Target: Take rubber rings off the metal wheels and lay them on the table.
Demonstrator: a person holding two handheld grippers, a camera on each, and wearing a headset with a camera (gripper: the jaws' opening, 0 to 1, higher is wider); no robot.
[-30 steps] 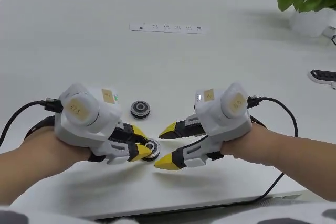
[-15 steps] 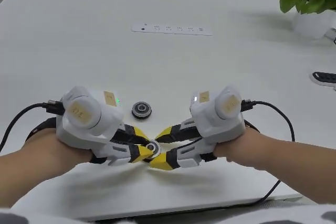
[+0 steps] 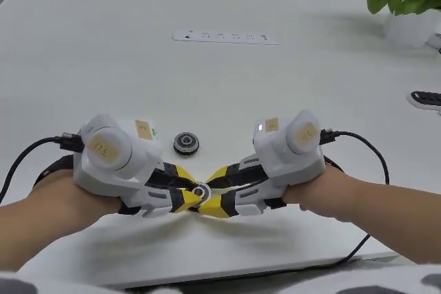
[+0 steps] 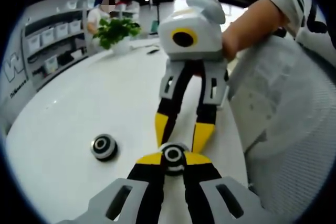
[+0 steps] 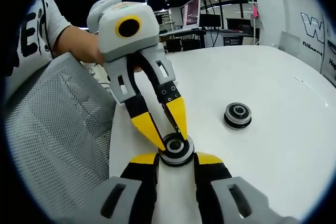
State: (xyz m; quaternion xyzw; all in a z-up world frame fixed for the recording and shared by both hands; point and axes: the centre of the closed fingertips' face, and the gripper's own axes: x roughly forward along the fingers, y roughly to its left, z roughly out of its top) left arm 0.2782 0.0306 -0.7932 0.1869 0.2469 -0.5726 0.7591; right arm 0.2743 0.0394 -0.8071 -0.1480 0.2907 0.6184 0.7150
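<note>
A small round metal wheel [image 3: 200, 191] with a black rubber ring seated around it is found near the front edge of the white table [image 3: 275, 87], between the two grippers. It is clamped from one side by the yellow-tipped jaws of the left gripper [image 3: 187, 187]. From the opposite side it is pinched at its rim by the yellow tips of the right gripper [image 3: 212, 191]. Whether it rests on the tabletop cannot be told. A second ringed wheel [image 3: 185, 142] is seen lying flat on the table just behind the grippers, apart from both. A long white power strip [image 3: 224, 37] is laid farther back.
</note>
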